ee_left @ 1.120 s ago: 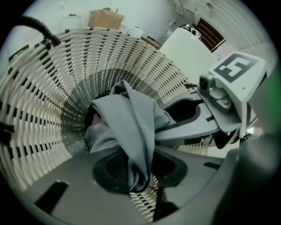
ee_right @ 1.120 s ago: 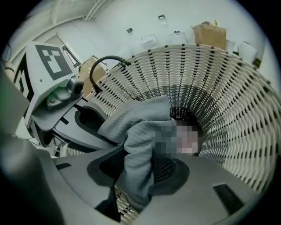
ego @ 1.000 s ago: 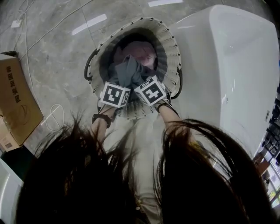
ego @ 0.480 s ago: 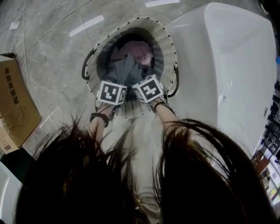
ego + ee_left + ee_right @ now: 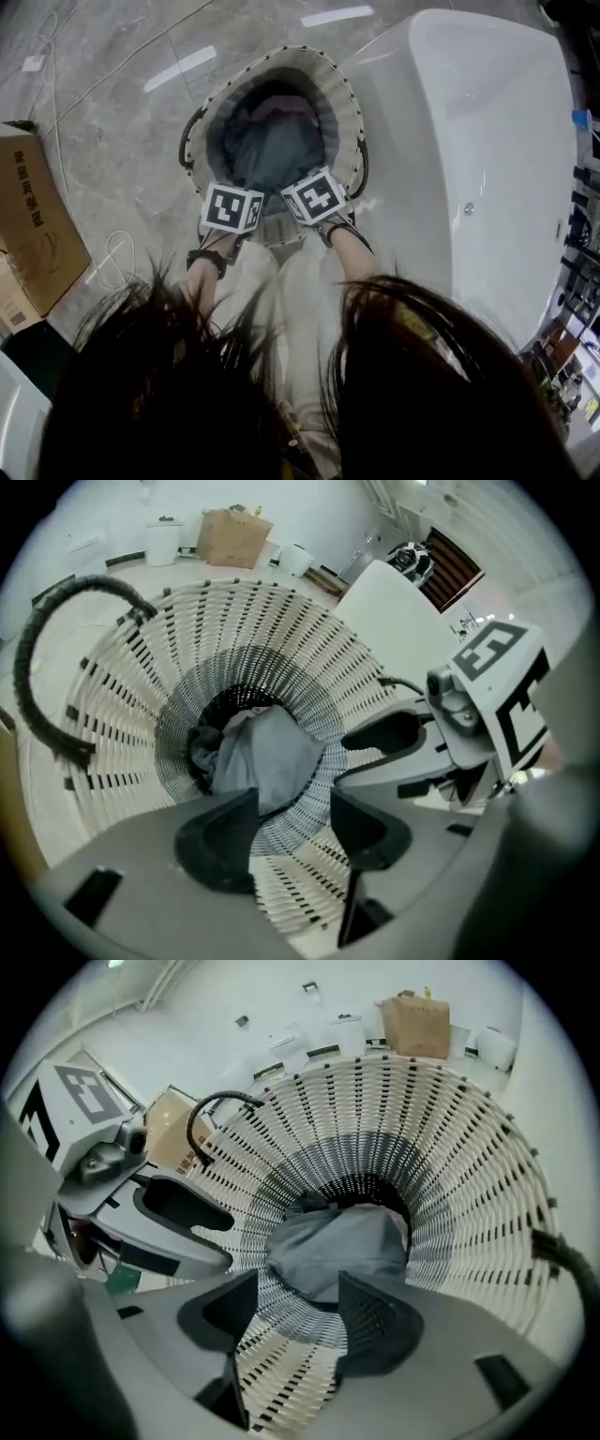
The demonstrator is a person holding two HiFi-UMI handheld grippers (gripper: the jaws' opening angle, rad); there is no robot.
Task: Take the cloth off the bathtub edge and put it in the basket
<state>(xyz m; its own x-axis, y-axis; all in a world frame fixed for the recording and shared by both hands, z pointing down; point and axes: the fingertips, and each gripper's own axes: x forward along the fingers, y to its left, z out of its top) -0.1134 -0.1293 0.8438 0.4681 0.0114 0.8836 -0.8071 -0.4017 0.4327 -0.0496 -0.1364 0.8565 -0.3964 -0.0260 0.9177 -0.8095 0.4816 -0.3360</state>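
Note:
The grey cloth (image 5: 272, 155) lies loose at the bottom of the white woven basket (image 5: 349, 103), apart from both grippers. In the left gripper view the cloth (image 5: 267, 757) shows beyond my left gripper (image 5: 292, 808), whose jaws have just been opening and hold nothing. My right gripper (image 5: 298, 1302) hangs over the same cloth (image 5: 337, 1246); its jaws have also just been opening and are empty. Both marker cubes (image 5: 232, 208) sit side by side at the basket's near rim.
The white bathtub (image 5: 487, 141) stands right of the basket. A pink cloth (image 5: 281, 108) lies under the grey one. A cardboard box (image 5: 33, 225) and a white cable (image 5: 112, 253) are on the floor to the left. The basket has black handles (image 5: 47, 658).
The grey cloth, bunched up at the grippers before, has dropped flat into the basket. Both grippers have let go and lifted toward the near rim.

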